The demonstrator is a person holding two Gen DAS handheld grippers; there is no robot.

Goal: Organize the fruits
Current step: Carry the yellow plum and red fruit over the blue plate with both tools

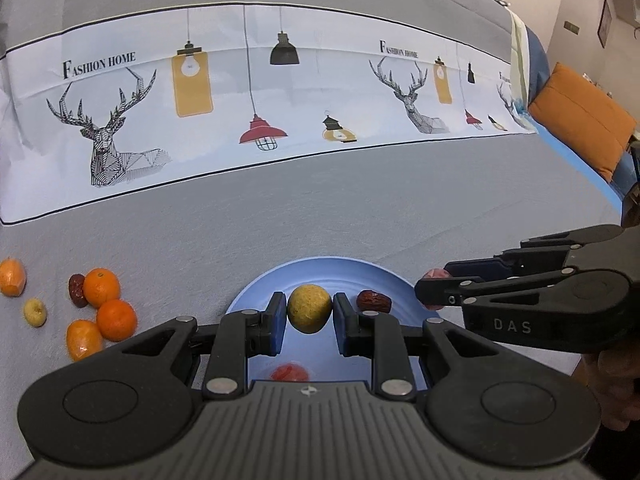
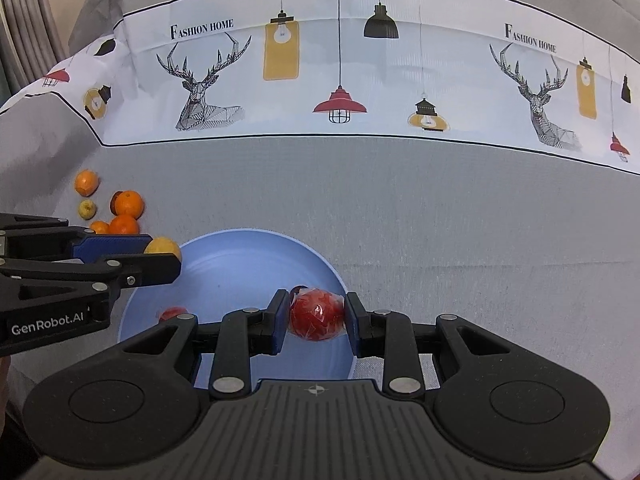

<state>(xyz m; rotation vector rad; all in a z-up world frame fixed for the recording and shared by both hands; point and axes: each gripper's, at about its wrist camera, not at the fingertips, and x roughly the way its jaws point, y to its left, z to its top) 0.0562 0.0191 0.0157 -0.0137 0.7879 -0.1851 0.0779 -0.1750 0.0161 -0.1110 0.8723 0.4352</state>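
From your left wrist, your left tongs [image 1: 309, 316] pinch a yellow fruit [image 1: 309, 309] over the blue plate [image 1: 256, 292], a date [image 1: 373, 301] visible beyond, while your right wrist alone shows your right tongs [image 2: 316, 316] clamping a red wrapped fruit [image 2: 317, 314] above the plate's near rim.

Left gripper [image 1: 308, 314]: matte black linkage arms, silver rivets at each pivot, blue pads [image 1: 275, 326] on the fingers, ribbed grey housing behind. Right gripper [image 2: 317, 316], same build, "DAS" on one flank; the left's side reads "GenRobot.AI".
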